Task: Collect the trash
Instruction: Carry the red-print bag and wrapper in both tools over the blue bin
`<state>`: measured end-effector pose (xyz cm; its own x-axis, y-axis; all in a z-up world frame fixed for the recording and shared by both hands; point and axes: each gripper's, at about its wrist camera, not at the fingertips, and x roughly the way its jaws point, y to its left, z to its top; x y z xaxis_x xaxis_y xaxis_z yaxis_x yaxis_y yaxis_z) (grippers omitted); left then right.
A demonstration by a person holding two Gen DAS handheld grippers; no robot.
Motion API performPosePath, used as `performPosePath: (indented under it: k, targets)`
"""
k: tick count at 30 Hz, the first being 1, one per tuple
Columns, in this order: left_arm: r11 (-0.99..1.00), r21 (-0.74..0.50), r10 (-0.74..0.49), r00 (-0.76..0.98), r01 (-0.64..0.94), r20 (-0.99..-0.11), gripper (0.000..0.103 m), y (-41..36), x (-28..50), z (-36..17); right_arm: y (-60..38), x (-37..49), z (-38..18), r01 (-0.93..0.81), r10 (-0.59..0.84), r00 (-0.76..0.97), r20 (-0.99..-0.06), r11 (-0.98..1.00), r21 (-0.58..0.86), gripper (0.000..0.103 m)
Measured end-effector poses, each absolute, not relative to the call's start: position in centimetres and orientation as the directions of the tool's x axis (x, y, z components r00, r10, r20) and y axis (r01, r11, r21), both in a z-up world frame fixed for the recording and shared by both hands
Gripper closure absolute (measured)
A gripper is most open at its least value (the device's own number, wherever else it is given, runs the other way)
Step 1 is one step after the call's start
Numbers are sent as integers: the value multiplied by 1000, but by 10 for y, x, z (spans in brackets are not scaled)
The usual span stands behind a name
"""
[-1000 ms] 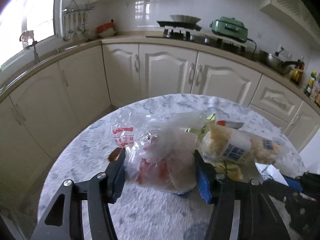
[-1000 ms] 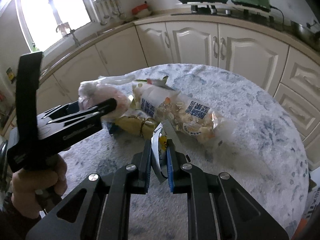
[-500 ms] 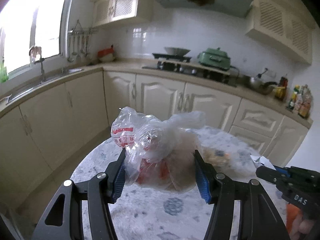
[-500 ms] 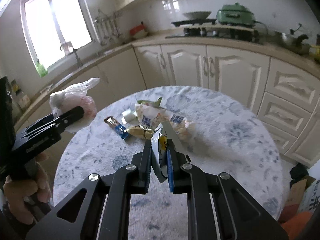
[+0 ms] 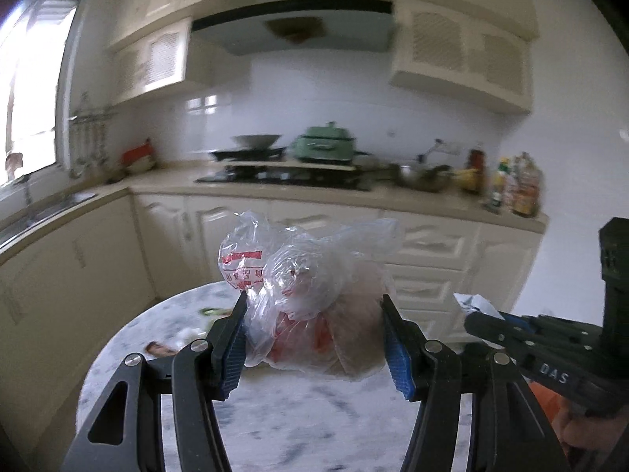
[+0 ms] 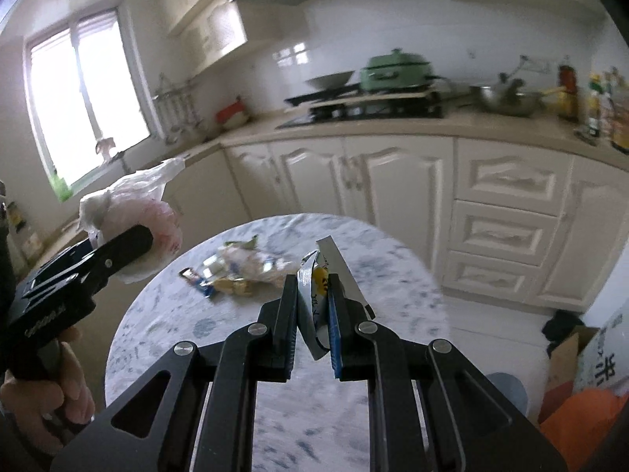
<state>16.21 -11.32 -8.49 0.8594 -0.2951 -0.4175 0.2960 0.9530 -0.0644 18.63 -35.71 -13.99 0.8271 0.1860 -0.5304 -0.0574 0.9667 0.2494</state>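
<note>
The knotted plastic bag [image 5: 310,314] sits in the frame's centre, pinched between the half-spread pads of the left tool [image 5: 314,338], above the surface [image 5: 306,413]. The right tool [image 6: 312,314], pressed together, grips a flat wrapper [image 6: 314,287]. Probably both are lifted for carrying to a bin. More wrappers [image 6: 236,271] lie on the surface.

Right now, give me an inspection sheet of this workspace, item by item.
Surface: round marble-pattern table, partly littered.
Job's things: knotted plastic bag held clear of the table; flattened silver wrapper also lifted.
Clutter: snack packet, small bar wrapper and other scraps on the table.
Grippers: left gripper shut on the bag; right gripper shut on the wrapper.
Cables: nothing seen.
Surroundings: cream cabinets, stove with green pot, cardboard box on floor.
</note>
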Motion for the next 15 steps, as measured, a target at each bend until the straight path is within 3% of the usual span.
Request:
performPosePath:
  k: [8, 15]
  targets:
    - [869, -87, -472, 766, 487, -437, 47, -184, 175, -90, -444, 143, -142, 134, 20, 846, -532, 959, 249, 90]
    - [754, -138, -608, 603, 642, -516, 47, -266, 189, -122, -534, 107, -166, 336, -139, 800, -584, 910, 244, 90]
